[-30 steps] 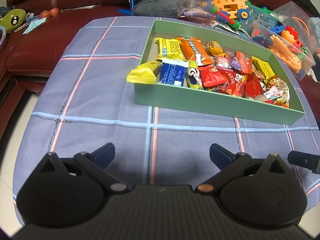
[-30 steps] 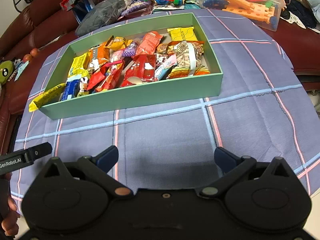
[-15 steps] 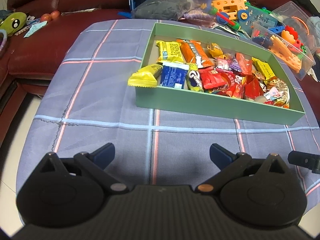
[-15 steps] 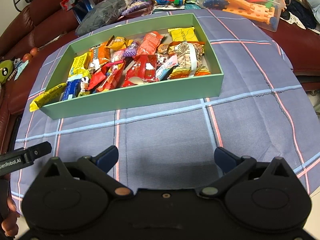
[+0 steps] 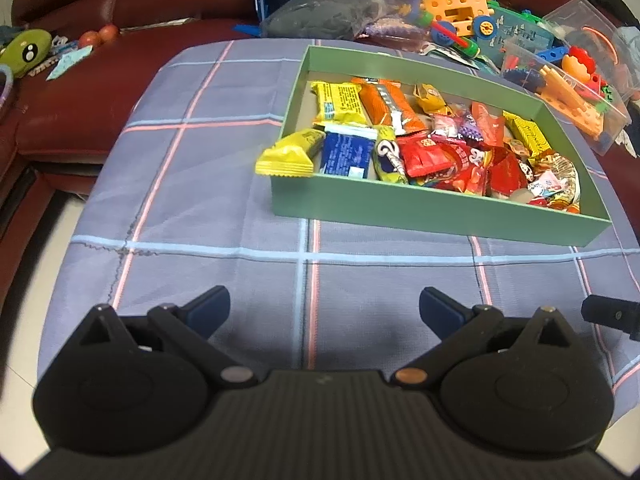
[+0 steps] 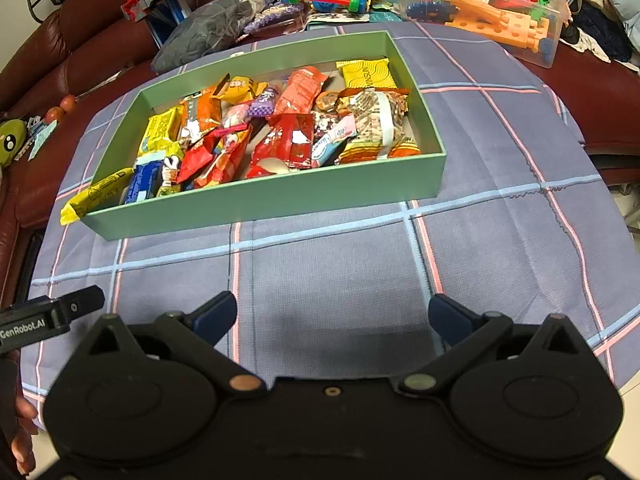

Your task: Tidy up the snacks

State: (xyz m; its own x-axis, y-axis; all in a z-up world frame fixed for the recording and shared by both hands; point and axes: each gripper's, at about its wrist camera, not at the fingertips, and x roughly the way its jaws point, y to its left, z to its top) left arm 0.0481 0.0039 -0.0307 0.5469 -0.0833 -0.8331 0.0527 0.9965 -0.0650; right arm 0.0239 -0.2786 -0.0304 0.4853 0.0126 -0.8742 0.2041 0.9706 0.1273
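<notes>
1. Left wrist view: left gripper (image 5: 324, 306), fingers spread wide and holding nothing, hovering above a blue-grey checked tablecloth (image 5: 192, 208) with pink and pale blue lines.
2. Green box (image 5: 436, 210), shallow and open-topped, on the cloth ahead and to the right of that gripper, well apart from its fingertips.
3. Snacks (image 5: 452, 148), a mixed heap of wrapped packets filling the box: yellow, orange, red, blue and purple wrappers, overlapping.
4. Yellow packet (image 5: 290, 154), at the box's near left corner, its crimped end hanging out over the rim.
5. Blue packet (image 5: 348, 154), just beside the yellow one, inside the box.
6. Dark red sofa (image 5: 80, 92), behind and to the left of the cloth, with a green plush toy (image 5: 26, 52) lying on the seat.
7. Clear plastic tub (image 5: 568, 92) holding coloured building pieces, beyond the box at the right.
8. Right wrist view: right gripper (image 6: 332, 318), fingers likewise parted with nothing between them, above bare cloth near the box's long wall (image 6: 280, 198).
9. Same yellow packet (image 6: 94, 196) at the box's left corner here, poking out past the edge.
10. Dark bag (image 6: 208, 34), behind the box against the sofa.
11. Part of the left gripper (image 6: 52, 318), a black bar lettered "GenRobot.AI", at the left edge.
</notes>
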